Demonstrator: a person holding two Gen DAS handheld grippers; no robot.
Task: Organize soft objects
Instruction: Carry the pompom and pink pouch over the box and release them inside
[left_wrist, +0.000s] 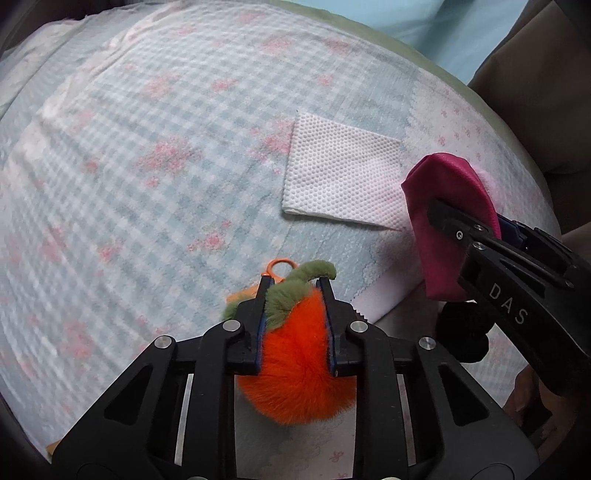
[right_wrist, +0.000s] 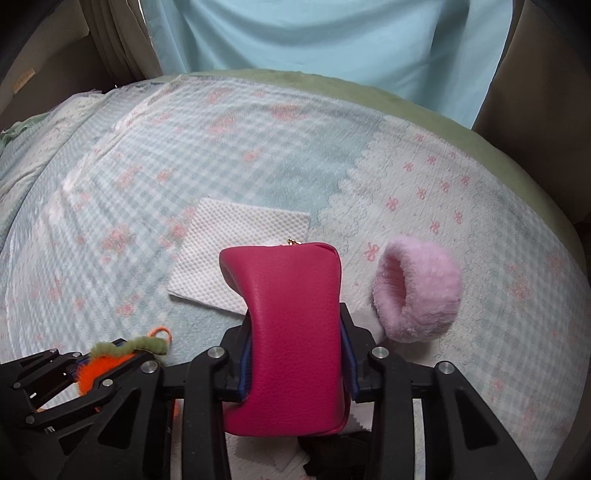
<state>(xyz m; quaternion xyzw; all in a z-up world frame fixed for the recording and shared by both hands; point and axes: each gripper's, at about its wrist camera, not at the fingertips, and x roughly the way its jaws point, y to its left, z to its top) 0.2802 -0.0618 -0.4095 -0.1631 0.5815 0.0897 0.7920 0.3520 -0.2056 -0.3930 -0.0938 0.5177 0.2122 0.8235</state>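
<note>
My left gripper (left_wrist: 293, 282) is shut on a fluffy orange pom-pom (left_wrist: 295, 365) with green fuzzy leaves and an orange loop, held above the bed. It also shows at the lower left of the right wrist view (right_wrist: 110, 360). My right gripper (right_wrist: 295, 310) is shut on a magenta leather pouch (right_wrist: 291, 332), squeezed at its middle, with a small gold zip pull on top. The pouch also shows at the right of the left wrist view (left_wrist: 448, 221). A fluffy pink cuff (right_wrist: 417, 288) lies on the bed right of the pouch. A white dimpled tissue (left_wrist: 341, 173) lies flat ahead.
The bed is covered by a blue-and-white checked sheet (left_wrist: 147, 147) with pink flowers, and a white bow-print sheet (right_wrist: 461, 192) on the right. A light blue curtain (right_wrist: 332, 40) hangs beyond the green bed edge (right_wrist: 406, 99). A black object (left_wrist: 461, 332) lies under the right gripper.
</note>
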